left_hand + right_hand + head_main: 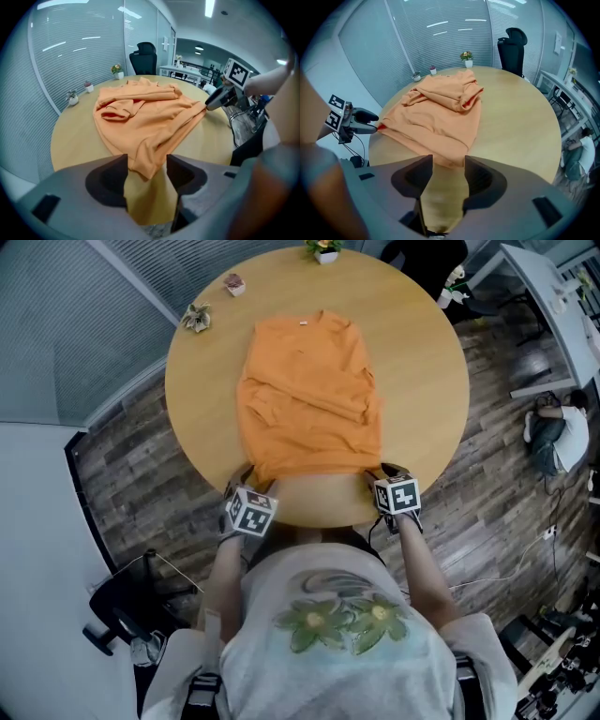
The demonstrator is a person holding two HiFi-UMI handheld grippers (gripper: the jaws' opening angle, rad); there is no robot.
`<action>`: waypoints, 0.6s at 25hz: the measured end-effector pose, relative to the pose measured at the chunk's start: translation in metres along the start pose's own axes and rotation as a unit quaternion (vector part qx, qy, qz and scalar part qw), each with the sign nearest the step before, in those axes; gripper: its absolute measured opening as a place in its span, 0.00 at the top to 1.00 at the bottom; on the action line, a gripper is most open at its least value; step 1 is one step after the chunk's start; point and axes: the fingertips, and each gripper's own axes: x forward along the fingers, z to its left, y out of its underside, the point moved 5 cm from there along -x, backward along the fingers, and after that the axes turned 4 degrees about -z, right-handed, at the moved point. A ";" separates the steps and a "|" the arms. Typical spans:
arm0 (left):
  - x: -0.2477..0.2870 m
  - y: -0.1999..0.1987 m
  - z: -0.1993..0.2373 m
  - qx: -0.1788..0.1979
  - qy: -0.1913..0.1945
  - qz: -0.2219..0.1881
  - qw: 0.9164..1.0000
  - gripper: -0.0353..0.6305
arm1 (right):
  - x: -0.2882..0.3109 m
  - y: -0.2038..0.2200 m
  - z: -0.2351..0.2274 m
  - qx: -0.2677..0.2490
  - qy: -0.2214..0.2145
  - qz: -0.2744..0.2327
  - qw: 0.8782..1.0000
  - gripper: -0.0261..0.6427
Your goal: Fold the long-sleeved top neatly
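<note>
Orange long-sleeved top [309, 399] spread on round wooden surface [427, 381], sleeves folded across front. Gripper views alone show jaws — left gripper [146, 164] wide, hem corner between; right gripper [443, 164] wide, hem at tips

Open tabletop [422, 395] beside top [309, 395]; 3 pots [234, 284] beyond

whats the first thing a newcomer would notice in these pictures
The bright orange top lies with its sleeves folded in, in the middle of the round wooden table. At its near hem, the left hand-held gripper and right hand-held gripper sit at the two corners, jaws apart.
</note>
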 end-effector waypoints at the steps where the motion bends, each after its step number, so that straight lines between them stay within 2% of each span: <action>1: 0.002 0.003 0.001 -0.009 -0.004 0.004 1.000 0.58 | 0.002 0.001 -0.001 0.005 0.002 0.001 1.000 0.65; 9: 0.014 0.017 0.004 -0.082 -0.009 0.023 0.996 0.64 | 0.011 0.006 -0.007 0.026 0.013 0.007 1.000 0.65; 11: 0.015 0.018 0.006 -0.094 -0.019 0.028 0.995 0.75 | 0.012 0.007 -0.008 0.030 0.018 0.007 0.999 0.67; 13: 0.016 0.020 0.008 -0.098 -0.022 0.035 0.994 0.84 | 0.011 0.007 -0.010 0.026 0.030 0.009 0.999 0.74; 15: 0.017 0.020 0.009 -0.103 -0.021 0.039 0.994 0.88 | 0.009 0.007 -0.013 0.020 0.042 0.009 0.999 0.82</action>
